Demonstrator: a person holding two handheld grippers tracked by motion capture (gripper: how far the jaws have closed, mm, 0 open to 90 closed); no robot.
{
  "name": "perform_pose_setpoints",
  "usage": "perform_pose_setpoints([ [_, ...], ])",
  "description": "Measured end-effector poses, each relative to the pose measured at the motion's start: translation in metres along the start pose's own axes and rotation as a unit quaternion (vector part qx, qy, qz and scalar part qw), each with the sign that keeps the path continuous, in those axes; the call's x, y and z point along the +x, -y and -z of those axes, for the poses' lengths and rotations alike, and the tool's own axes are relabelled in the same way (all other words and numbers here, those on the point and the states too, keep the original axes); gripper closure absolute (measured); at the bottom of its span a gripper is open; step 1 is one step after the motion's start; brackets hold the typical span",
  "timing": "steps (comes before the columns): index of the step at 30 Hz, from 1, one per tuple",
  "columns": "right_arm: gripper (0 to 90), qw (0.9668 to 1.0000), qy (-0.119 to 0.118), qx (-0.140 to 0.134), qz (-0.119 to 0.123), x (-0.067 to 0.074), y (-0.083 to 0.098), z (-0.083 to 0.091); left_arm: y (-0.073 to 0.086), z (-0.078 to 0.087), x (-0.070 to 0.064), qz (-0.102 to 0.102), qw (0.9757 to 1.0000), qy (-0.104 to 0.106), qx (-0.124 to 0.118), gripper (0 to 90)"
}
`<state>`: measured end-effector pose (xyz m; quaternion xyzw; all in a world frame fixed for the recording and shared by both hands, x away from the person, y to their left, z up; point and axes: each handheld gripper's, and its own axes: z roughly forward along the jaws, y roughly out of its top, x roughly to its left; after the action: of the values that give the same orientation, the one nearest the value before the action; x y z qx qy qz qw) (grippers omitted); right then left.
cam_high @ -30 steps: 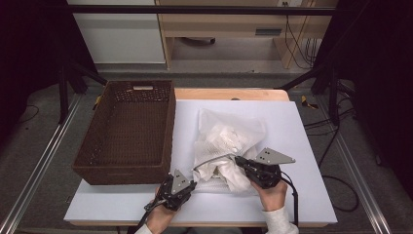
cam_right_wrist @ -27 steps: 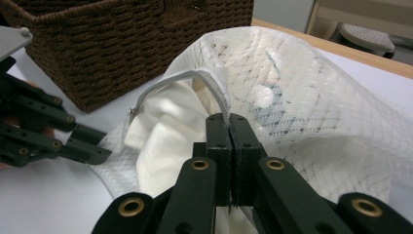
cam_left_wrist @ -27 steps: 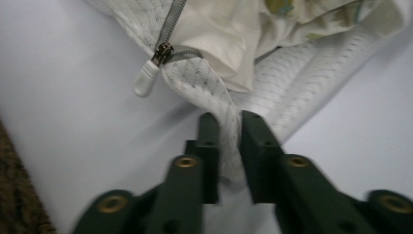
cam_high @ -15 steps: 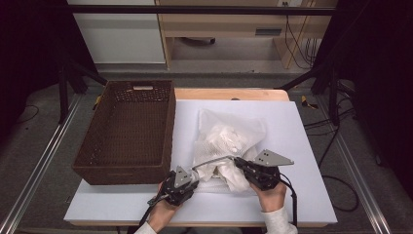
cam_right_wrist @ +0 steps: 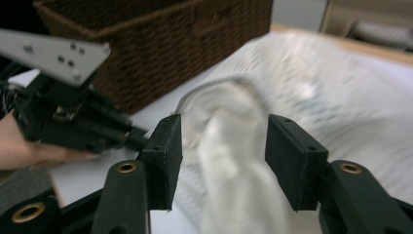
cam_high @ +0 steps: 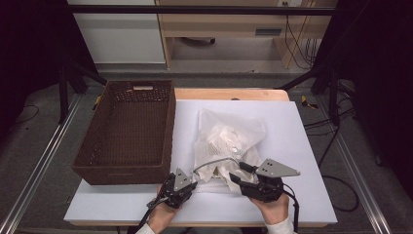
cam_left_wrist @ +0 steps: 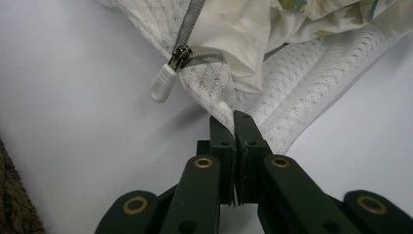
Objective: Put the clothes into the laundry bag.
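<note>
Two hand-held grippers are seen at the near edge of a white tabletop (cam_high: 302,146). The mesh bag (cam_high: 229,141) lies mid-tabletop, just right of a brown basket (cam_high: 126,131). The left hand-held gripper (cam_left_wrist: 234,122) is clamped on the bag's corner, below the zip pull (cam_left_wrist: 163,83). The right hand-held gripper (cam_right_wrist: 221,156) has just been opening; white cloth (cam_right_wrist: 229,146) sits between its parted jaws, unpinched. Free tabletop is left at right. Dark floor surrounds. No writing is legible.
</note>
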<state>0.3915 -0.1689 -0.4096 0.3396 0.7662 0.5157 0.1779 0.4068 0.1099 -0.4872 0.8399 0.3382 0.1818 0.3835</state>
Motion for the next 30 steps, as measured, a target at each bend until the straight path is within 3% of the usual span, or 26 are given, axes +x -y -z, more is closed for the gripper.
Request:
perform_pose_setpoints([
  [2, 47.8, 0.9997, 0.002, 0.023, -0.002, 0.004, 0.008, -0.012, 0.000, 0.000, -0.002, -0.009, 0.9999, -0.007, 0.001, 87.2],
  [5, 50.5, 0.9984, 0.015, 0.054, -0.010, 0.003, 0.021, -0.031, 0.000, 0.000, -0.001, -0.004, 1.0000, -0.003, -0.001, 87.2],
  [12, 78.2, 0.9949, 0.052, 0.086, 0.004, -0.008, 0.032, -0.070, 0.000, 0.001, -0.003, -0.011, 0.9999, -0.006, -0.001, 88.0],
  [15, 83.2, 0.9936, 0.068, 0.090, 0.006, -0.012, 0.031, -0.083, 0.000, 0.002, -0.003, -0.010, 0.9999, -0.001, 0.002, 88.1],
  [19, 84.4, 0.9894, 0.113, 0.091, 0.005, -0.019, 0.023, -0.092, 0.002, 0.009, -0.005, -0.012, 0.9999, 0.003, 0.001, 88.2],
  [22, 84.3, 0.9831, 0.165, 0.080, -0.003, -0.030, 0.023, -0.098, 0.006, 0.010, -0.004, -0.013, 0.9999, 0.008, 0.003, 88.1],
  [23, 84.1, 0.9821, 0.172, 0.077, -0.008, -0.036, 0.024, -0.100, 0.007, 0.010, -0.004, -0.013, 0.9999, 0.010, 0.003, 88.1],
  [26, 79.8, 0.9855, 0.152, 0.072, -0.022, -0.038, 0.023, -0.099, 0.007, 0.009, -0.003, -0.010, 0.9999, 0.012, 0.000, 87.9],
  [30, 62.3, 0.9907, 0.118, 0.065, -0.020, -0.028, 0.020, -0.082, 0.007, 0.009, -0.003, -0.010, 0.9999, 0.011, -0.001, 87.6],
])
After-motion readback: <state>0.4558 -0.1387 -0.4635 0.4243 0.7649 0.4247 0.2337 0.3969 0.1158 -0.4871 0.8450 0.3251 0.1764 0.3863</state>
